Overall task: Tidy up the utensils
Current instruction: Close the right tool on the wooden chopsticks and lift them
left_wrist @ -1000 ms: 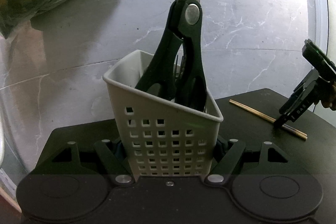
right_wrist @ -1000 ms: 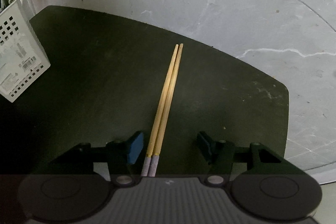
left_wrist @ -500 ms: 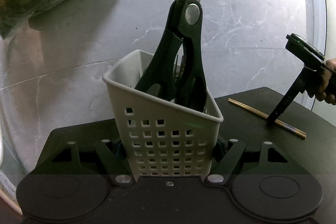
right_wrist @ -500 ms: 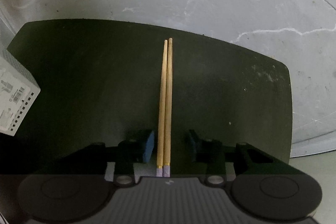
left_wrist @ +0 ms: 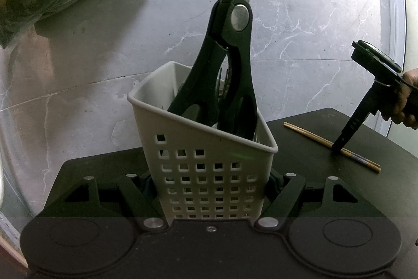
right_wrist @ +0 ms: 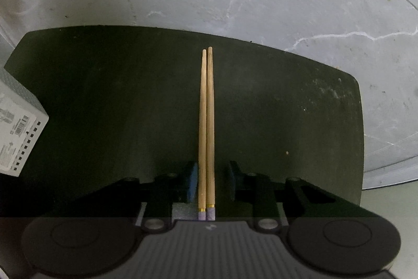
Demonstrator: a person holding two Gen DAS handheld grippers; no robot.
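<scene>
Chopsticks (right_wrist: 206, 127) between right claw (right_wrist: 211, 181) pads

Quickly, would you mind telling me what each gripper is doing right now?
Left gripper: shut on the utensil caddy.
Right gripper: fingers just closing around the chopsticks, a gap still showing on one side.

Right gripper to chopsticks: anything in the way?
Nothing visible. The chopsticks lie on the black mat, already between the jaws of the right gripper, which have just been closing; a gap shows on the right side.
</scene>
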